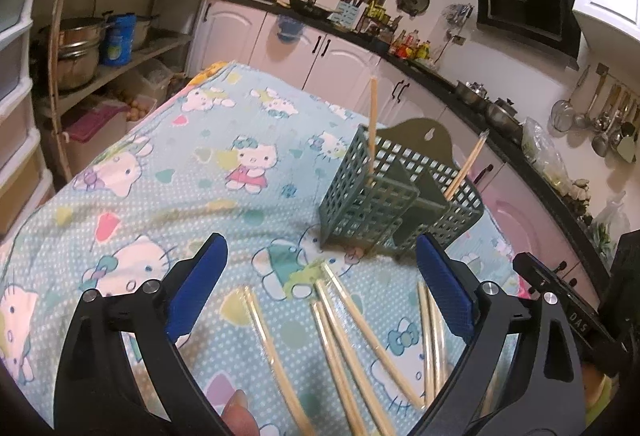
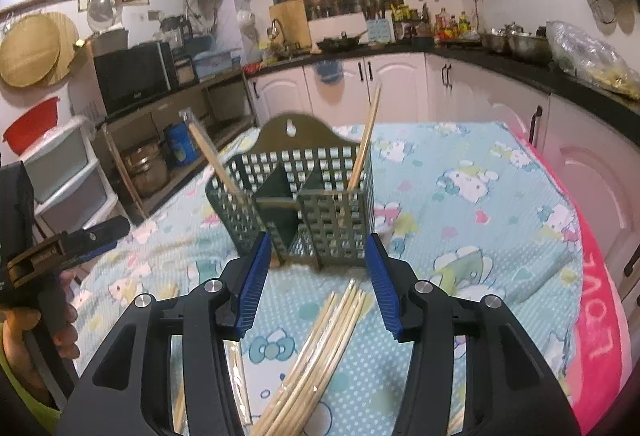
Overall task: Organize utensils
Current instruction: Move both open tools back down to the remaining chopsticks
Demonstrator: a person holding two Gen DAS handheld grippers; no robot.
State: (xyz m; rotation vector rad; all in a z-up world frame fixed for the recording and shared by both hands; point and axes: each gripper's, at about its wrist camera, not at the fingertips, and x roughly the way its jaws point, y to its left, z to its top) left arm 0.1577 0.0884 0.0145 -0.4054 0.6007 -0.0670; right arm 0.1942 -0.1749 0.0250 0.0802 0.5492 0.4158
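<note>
A table is covered by a light blue cartoon-print cloth (image 1: 168, 164), and a green perforated utensil holder (image 1: 396, 196) is set upright near the middle of it, toward the far edge. One chopstick (image 1: 373, 116) is stood in one end compartment and another chopstick (image 1: 466, 168) is leaned in the opposite end compartment. Loose chopsticks (image 1: 348, 336) are scattered on the cloth toward the near edge, in front of the holder. The left gripper (image 1: 320, 284) is held wide apart above them, nothing clamped. The right gripper (image 2: 318, 280) is held partly apart over a bundle of chopsticks (image 2: 320, 348), nothing clamped.
</note>
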